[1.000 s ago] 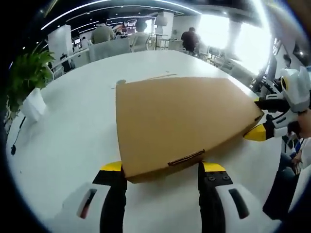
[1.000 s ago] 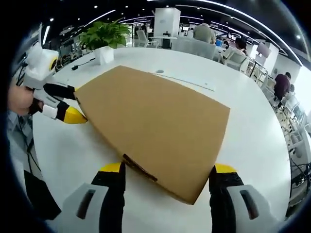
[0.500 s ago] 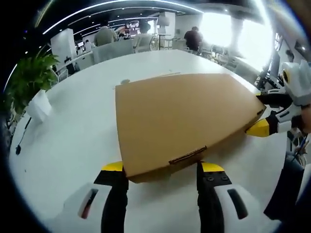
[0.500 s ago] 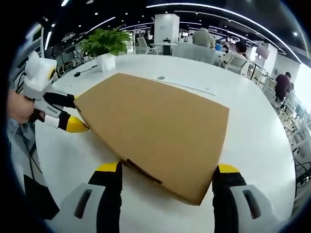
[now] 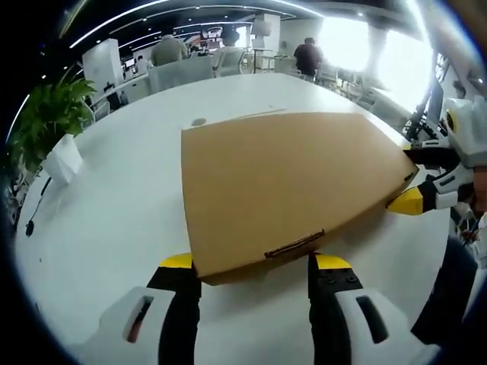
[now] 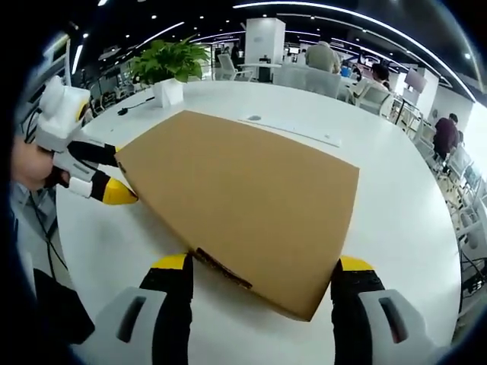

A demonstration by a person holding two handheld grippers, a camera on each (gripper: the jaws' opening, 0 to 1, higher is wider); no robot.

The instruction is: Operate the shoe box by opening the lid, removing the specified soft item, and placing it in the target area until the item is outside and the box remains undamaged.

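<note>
Nothing has moved: both tongs, left (image 5: 249, 268) and right (image 6: 262, 268), stay spread wide at the closed box (image 5: 285, 186) on the white surface (image 5: 114, 220).

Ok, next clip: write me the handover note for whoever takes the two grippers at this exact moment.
Left gripper: open, jaws straddling one near corner of the flat brown cardboard shoe box.
Right gripper: open, jaws straddling the other near corner of the box.
The box lies on the round white table, lid closed; a small slot shows in its front edge.
Done: both grippers lined up at the box.
Left: raise the lid, take out the soft item (hidden inside), set it down outside, keep the box undamaged.
</note>
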